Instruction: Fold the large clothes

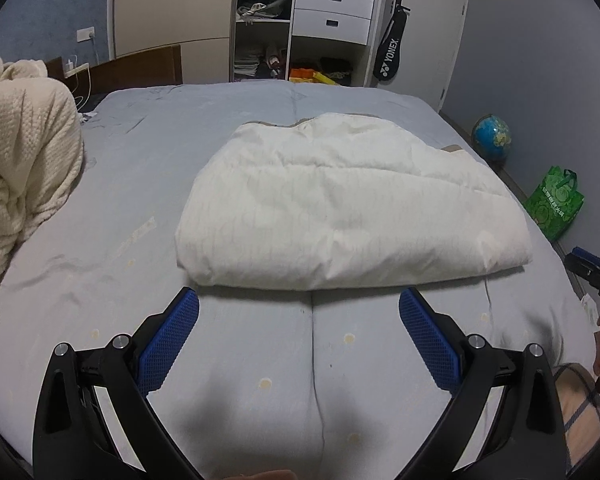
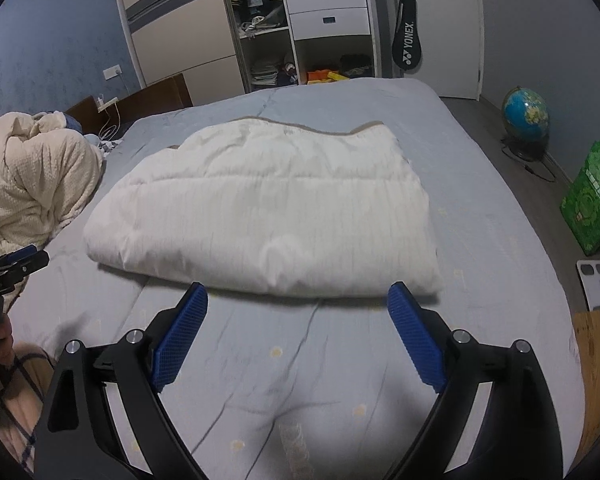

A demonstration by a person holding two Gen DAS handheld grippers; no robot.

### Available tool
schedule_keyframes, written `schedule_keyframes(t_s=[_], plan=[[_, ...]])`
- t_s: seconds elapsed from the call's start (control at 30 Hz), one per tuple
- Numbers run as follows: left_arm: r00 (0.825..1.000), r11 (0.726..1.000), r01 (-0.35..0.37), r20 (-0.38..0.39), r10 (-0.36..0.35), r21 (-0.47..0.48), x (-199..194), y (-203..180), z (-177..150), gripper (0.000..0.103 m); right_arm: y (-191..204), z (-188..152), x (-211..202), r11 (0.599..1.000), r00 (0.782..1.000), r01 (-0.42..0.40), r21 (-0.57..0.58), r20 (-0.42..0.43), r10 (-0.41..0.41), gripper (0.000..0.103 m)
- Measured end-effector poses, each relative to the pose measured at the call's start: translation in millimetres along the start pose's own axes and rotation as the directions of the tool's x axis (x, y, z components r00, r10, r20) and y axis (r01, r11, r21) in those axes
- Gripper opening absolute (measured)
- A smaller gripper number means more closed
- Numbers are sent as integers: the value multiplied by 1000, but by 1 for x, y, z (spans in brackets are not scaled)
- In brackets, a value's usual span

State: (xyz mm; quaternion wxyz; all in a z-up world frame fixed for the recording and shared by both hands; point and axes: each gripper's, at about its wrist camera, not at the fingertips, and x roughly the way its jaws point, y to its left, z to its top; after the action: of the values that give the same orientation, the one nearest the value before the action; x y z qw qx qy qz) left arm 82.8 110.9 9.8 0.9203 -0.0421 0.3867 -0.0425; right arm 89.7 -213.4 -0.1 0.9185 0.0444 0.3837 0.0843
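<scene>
My left gripper (image 1: 299, 306) hangs above the bare grey-blue sheet (image 1: 100, 216) with its blue pads (image 1: 168, 344) spread wide and nothing between them. My right gripper (image 2: 298, 302) does the same, jaws wide apart over the sheet and pinching nothing. Just past both sets of fingertips lies the white quilt (image 1: 340, 204), folded into a thick rectangle in the middle of the bed, its rounded fold edge facing me and a tan border showing along the far side. To my left a cream knitted blanket (image 1: 20, 168) is heaped near the headboard. Off the bed's right side stand a green shopping bag (image 2: 594, 204) and, further back, a globe (image 2: 526, 118). Beyond the bed's far edge is an open wardrobe (image 1: 300, 20) with white drawers, and what looks like a racket bag (image 2: 407, 46) hanging beside it.
</scene>
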Motion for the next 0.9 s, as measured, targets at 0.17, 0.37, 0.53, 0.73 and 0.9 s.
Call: schedule_keyframes(t_s=[0.17, 0.37, 0.53, 0.73, 0.9], plan=[[1000, 1000, 21, 18, -21, 2, -6, 0, -14, 97, 4, -18, -11, 1000, 1000, 12, -11, 24, -12, 87], [999, 999, 43, 21, -42, -5, -10, -5, -23, 97, 12, -28, -28, 1000, 998, 18, -24, 62, -16, 93], [999, 999, 40, 36, -41, 22, -18, -16, -28, 97, 18, -36, -42, 999, 996, 39, -34, 80, -36, 95], [998, 999, 47, 43, -47, 4, -25, -19, -35, 97, 16, -43, -54, 998, 994, 55, -33, 97, -51, 95], [998, 999, 50, 47, -49, -10, -27, -17, -36, 97, 17, -45, -55, 997, 993, 68, -37, 96, -64, 95]])
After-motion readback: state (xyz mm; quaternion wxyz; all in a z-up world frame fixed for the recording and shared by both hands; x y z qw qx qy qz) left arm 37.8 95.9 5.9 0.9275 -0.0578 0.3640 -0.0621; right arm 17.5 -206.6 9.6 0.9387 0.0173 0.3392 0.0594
